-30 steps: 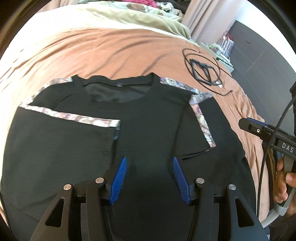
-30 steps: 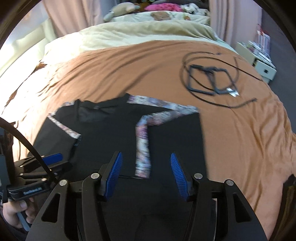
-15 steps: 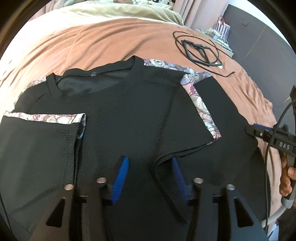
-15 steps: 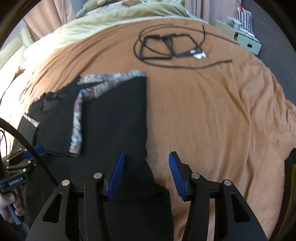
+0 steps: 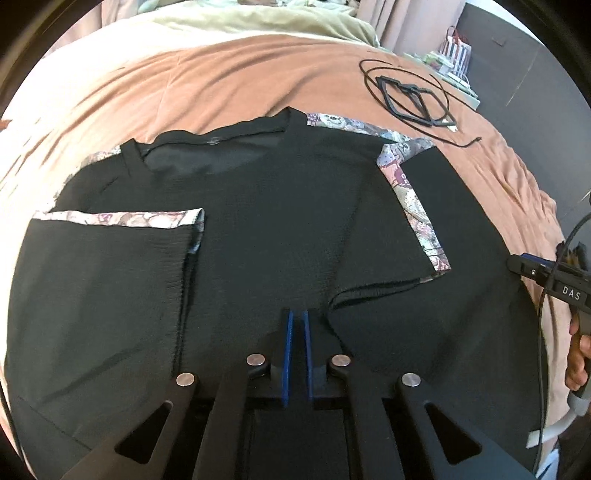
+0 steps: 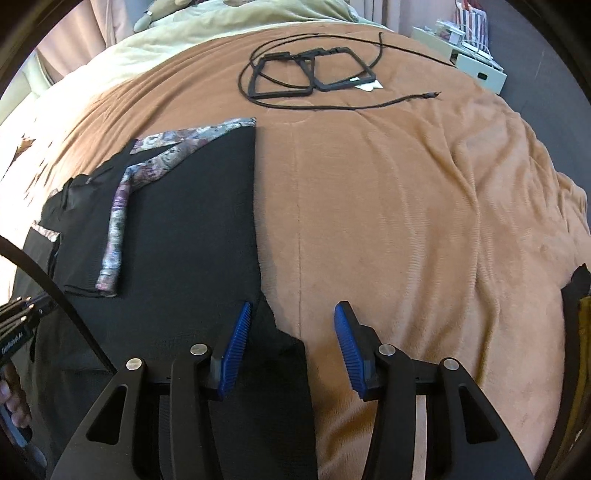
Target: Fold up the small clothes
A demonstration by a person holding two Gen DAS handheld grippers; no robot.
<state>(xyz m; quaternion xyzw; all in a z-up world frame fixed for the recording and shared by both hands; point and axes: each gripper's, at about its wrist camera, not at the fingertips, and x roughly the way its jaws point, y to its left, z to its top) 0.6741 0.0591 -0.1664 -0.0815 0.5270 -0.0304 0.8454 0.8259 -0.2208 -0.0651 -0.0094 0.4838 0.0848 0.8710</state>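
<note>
A black T-shirt (image 5: 266, 229) with floral-patterned trim lies flat on a brown blanket (image 5: 221, 85), both sleeves folded inward over the body. My left gripper (image 5: 295, 317) is shut over the shirt's lower middle; whether it pinches fabric I cannot tell. In the right wrist view the shirt (image 6: 177, 229) fills the left side. My right gripper (image 6: 291, 314) is open, straddling the shirt's right lower edge, its left finger over the cloth and its right finger over bare blanket. The right gripper also shows at the right edge of the left wrist view (image 5: 546, 275).
Black square frames and a looped black cable (image 6: 314, 74) lie on the blanket beyond the shirt. A pale green duvet (image 6: 221, 26) is at the bed's far end. A white box with items (image 6: 465, 55) stands off the bed at far right.
My left gripper has closed from open to shut over the shirt's lower middle. My right gripper has shifted right to the shirt's right edge and stays open.
</note>
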